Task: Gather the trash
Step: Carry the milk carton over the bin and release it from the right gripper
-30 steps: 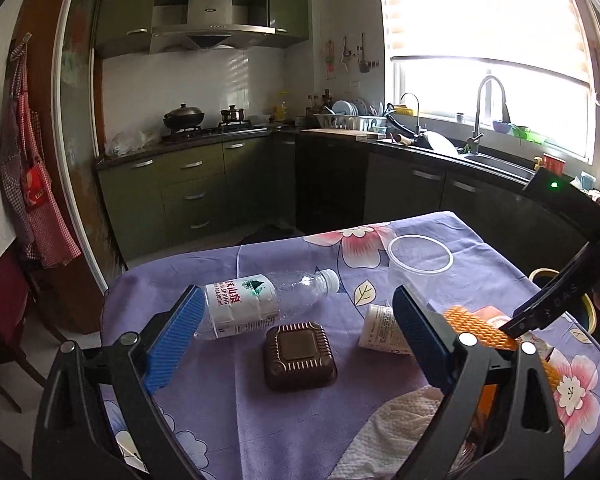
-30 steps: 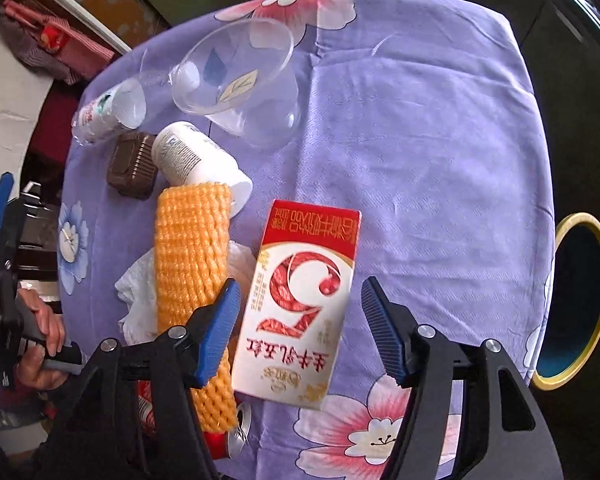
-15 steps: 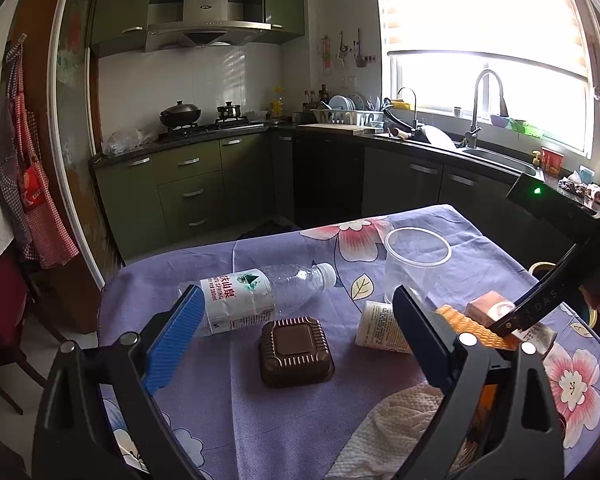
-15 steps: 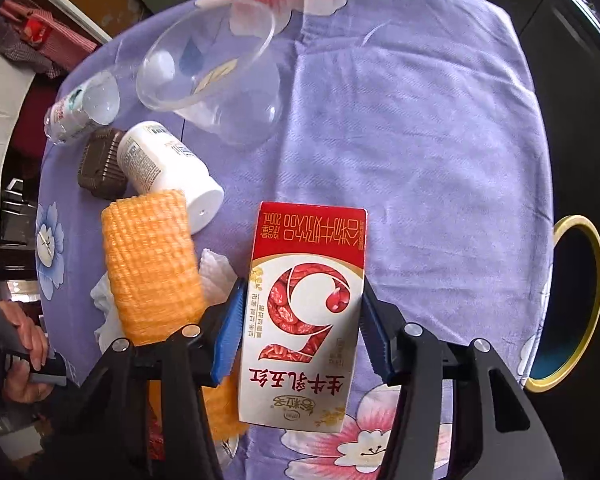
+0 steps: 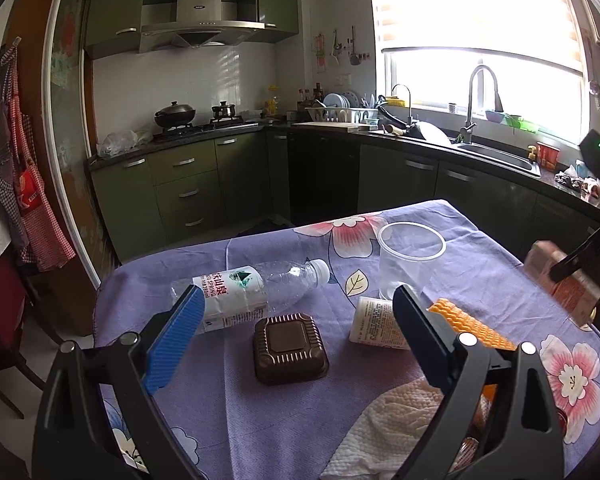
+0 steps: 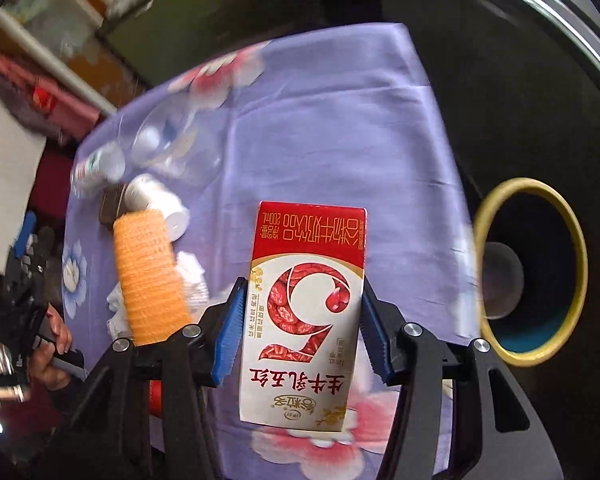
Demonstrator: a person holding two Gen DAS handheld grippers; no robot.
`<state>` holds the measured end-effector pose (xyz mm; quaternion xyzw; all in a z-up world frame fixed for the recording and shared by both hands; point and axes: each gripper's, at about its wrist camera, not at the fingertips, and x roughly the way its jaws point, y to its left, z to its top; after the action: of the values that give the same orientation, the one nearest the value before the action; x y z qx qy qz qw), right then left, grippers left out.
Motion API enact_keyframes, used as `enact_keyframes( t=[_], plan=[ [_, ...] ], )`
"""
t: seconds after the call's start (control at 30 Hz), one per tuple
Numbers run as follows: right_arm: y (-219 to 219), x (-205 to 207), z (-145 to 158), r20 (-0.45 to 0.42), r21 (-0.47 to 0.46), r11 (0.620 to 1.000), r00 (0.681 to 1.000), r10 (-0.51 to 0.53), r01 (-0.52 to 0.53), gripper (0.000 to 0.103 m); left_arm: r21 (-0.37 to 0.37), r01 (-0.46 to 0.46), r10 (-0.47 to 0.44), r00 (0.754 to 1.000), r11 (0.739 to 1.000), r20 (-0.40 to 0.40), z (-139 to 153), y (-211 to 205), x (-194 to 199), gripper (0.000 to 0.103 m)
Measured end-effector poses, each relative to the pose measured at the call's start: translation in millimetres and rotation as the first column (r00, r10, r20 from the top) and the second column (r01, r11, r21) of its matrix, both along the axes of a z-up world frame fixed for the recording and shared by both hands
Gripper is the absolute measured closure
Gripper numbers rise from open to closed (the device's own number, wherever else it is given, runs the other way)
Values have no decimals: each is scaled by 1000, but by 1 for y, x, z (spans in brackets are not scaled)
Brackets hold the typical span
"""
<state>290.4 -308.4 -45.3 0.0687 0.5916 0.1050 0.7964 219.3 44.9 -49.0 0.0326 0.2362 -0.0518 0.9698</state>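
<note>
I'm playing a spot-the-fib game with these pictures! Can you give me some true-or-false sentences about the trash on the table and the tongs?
1. The right tongs grip a red and white milk carton. True.
2. The water bottle stands upright. False: it lies on its side.
3. The left tongs hold the brown box. False: they are open and hold nothing.
4. The clear plastic cup stands upright on the purple tablecloth. True.
5. A yellow-rimmed bin sits beside the table. True.

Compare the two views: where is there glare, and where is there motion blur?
Left wrist view: the window is blown out by glare, while the table is sharp. Right wrist view: the background is blurred, but the held carton is crisp.
</note>
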Motion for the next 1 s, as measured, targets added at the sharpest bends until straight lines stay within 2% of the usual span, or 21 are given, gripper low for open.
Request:
enact_keyframes(
  t=[0.13,0.27,0.37,0.47,0.73,0.77,0.87,1.0],
  plan=[
    [-69,-21,11,57,29,991,989,-136,134,50,2,7,-7,1000,1000,-9,-3,-2,1,13],
    [-146,-40,12,114,23,955,949,-295,294,50,2,4,-4,1000,1000,-15,-5,-2,3,12],
    [-195,-42,6,135,19,926,916,-377,378,50,7,1,-1,1000,1000,-17,-6,-2,5,12],
    [-228,-30,-16,132,11,901,892,-432,434,50,10,4,-4,1000,1000,-7,-6,-3,5,12],
    [-264,22,-105,-11,-52,869,869,-494,493,49,37,19,-18,1000,999,-8,-10,-10,7,11],
    [-268,25,-113,-24,-62,864,865,-502,500,45,36,23,-22,1000,999,-11,-10,-10,8,11],
    [-274,22,-117,-26,-68,845,846,-533,530,42,40,25,-24,1000,999,-18,-12,-11,9,10],
    [-263,-7,-88,40,8,856,855,-517,517,42,38,36,-35,999,999,-31,-13,-12,10,10]
  ],
)
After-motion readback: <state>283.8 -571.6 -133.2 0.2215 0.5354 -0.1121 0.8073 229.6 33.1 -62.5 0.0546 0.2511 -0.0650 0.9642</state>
